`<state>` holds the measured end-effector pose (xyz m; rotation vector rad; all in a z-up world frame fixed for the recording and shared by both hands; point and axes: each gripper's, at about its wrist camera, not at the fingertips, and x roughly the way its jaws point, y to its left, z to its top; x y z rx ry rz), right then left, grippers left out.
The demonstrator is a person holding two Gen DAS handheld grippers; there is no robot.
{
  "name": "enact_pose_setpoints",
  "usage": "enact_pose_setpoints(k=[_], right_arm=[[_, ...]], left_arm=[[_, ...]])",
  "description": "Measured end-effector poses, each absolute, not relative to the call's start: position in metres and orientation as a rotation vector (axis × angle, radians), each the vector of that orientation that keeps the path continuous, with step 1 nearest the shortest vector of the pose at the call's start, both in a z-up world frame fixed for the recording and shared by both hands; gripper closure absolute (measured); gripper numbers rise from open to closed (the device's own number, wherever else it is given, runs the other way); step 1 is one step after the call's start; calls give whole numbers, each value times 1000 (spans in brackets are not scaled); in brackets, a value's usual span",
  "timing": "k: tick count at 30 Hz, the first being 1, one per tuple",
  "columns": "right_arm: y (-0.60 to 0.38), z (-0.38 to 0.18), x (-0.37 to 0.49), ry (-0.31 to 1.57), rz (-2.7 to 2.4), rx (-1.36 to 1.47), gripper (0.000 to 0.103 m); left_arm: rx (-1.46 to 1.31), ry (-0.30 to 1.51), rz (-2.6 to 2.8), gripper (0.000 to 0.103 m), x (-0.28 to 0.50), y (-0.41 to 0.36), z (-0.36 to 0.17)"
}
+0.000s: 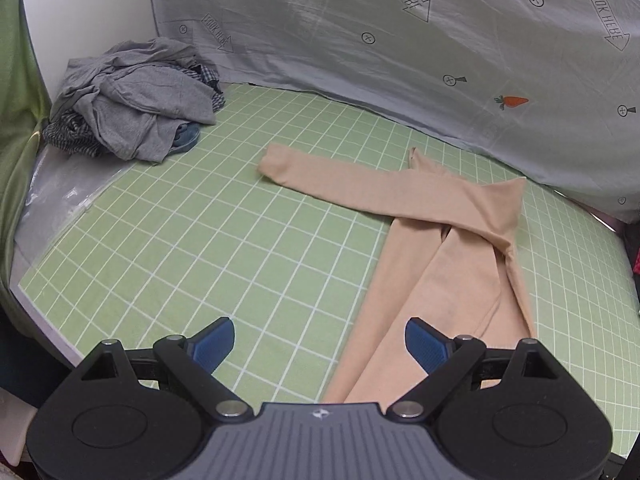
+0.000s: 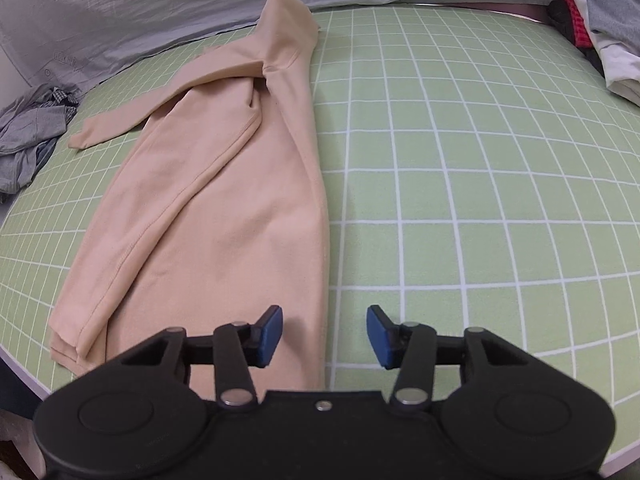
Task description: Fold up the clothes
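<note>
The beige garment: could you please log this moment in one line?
beige garment: half-folded, flat | left gripper: open, empty | right gripper: open above edge

Beige garment [image 1: 436, 264]: near hem hidden behind the left gripper [image 1: 320, 346] body; underside layers not visible.
Grey clothes pile [image 1: 136, 100]: items beneath the top grey piece mostly covered, kinds unclear.
Stack at right edge [image 2: 600, 20]: cut off by the frame, contents indistinct.
Printed sheet [image 1: 400, 40]: upper part runs beyond the frame.
</note>
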<state>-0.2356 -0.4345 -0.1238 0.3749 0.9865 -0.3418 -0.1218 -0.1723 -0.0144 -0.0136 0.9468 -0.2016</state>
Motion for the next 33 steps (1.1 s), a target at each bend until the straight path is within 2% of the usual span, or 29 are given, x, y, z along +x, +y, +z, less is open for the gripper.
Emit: enact_pose_setpoints(k=[2, 3, 4, 13, 18, 27, 30, 33], right_arm=[[-430, -124, -232, 993, -346, 330, 78], [-427, -124, -230, 997, -344, 317, 96], [-425, -123, -229, 996, -345, 311, 99], [-363, -89, -222, 909, -460, 174, 100], [-321, -73, -200, 864, -441, 193, 100], [-286, -113, -164, 903, -440, 341, 100], [-286, -123, -163, 904, -461, 421, 95], [-296, -118, -167, 897, -451, 516, 78]], left_arm=[[-17, 952, -206, 11, -120, -163, -16], [-19, 953, -210, 11, -118, -158, -17], [-18, 955, -220, 11, -113, -154, -18], [9, 946, -323, 11, -67, -109, -18], [4, 964, -369, 11, -44, -81, -24], [33, 912, -396, 11, -19, -43, -20], [23, 906, -389, 11, -13, -35, -18], [-4, 896, -379, 11, -8, -33, -14]])
